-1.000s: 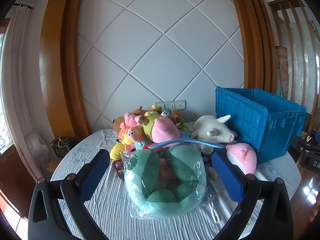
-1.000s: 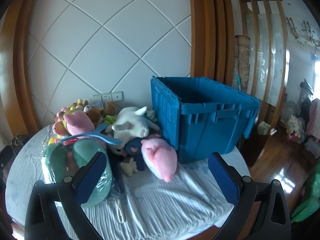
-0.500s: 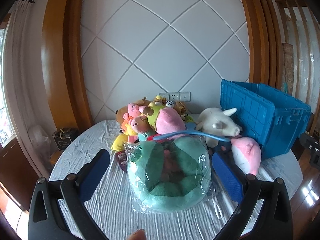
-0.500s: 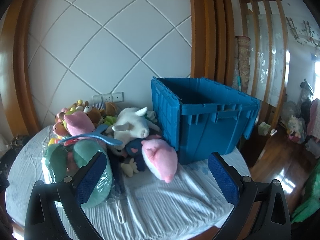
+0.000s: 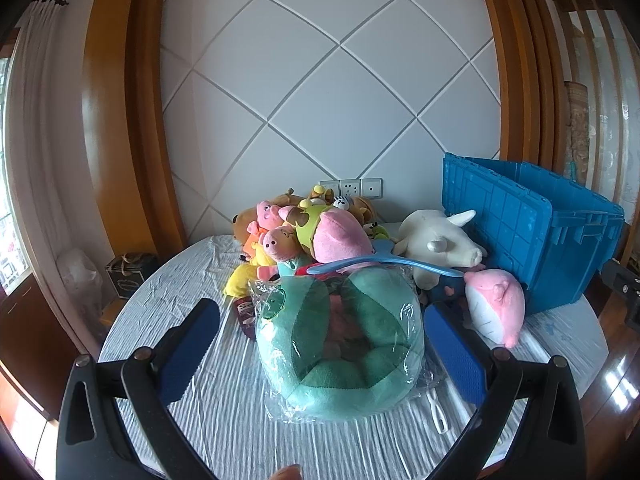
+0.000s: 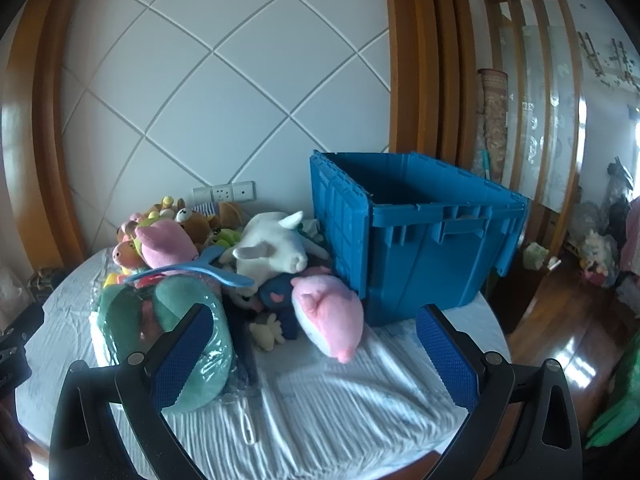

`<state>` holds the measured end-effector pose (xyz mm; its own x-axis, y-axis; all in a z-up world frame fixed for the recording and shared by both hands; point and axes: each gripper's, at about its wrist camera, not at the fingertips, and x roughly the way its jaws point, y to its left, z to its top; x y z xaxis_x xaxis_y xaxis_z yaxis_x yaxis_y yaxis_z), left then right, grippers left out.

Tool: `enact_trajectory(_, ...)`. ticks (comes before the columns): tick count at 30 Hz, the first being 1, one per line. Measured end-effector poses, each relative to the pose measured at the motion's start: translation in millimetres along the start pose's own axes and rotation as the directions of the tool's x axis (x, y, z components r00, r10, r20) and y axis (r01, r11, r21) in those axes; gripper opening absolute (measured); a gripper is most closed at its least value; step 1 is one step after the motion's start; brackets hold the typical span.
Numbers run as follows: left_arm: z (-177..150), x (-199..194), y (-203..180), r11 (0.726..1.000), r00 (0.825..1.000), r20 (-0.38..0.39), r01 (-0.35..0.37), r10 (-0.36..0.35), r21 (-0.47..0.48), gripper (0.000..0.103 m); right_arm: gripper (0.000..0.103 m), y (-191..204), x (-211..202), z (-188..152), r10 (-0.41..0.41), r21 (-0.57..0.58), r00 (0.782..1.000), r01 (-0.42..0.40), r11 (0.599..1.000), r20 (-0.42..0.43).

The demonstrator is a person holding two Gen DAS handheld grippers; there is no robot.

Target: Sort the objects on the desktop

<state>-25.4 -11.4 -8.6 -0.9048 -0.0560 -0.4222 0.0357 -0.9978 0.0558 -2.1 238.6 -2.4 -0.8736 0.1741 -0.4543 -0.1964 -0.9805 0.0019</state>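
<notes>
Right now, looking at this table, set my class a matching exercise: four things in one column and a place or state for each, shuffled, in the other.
Things:
1. green cushion
2. blue crate
3. white plush
4. pink round plush

Descriptions:
A. open-topped, on the table's right
B. wrapped in clear plastic
C. lying against the crate's front corner
D. behind the blue hanger

Pairs: 1-B, 2-A, 3-D, 4-C

plush toys (image 5: 320,236): heaped on table | green cushion (image 5: 340,344): plastic-wrapped, frontmost | blue crate (image 6: 420,236): upright, open, beside heap

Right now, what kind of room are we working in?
Probably a home dining or living room: a round clothed table against a quilted panel wall, polished wood floor, and a blue crate beside plush toys.
</notes>
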Motion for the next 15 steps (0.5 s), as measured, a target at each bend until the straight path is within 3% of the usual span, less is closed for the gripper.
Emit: enact_trajectory(15,-0.7,-0.3,0.6,1.000,1.000,-0.004,-0.007,0.007,0.003,0.103,0.103,-0.6,-3.0,-6.2,0.008,-0.004,1.000,-0.008,1.000,-0.005)
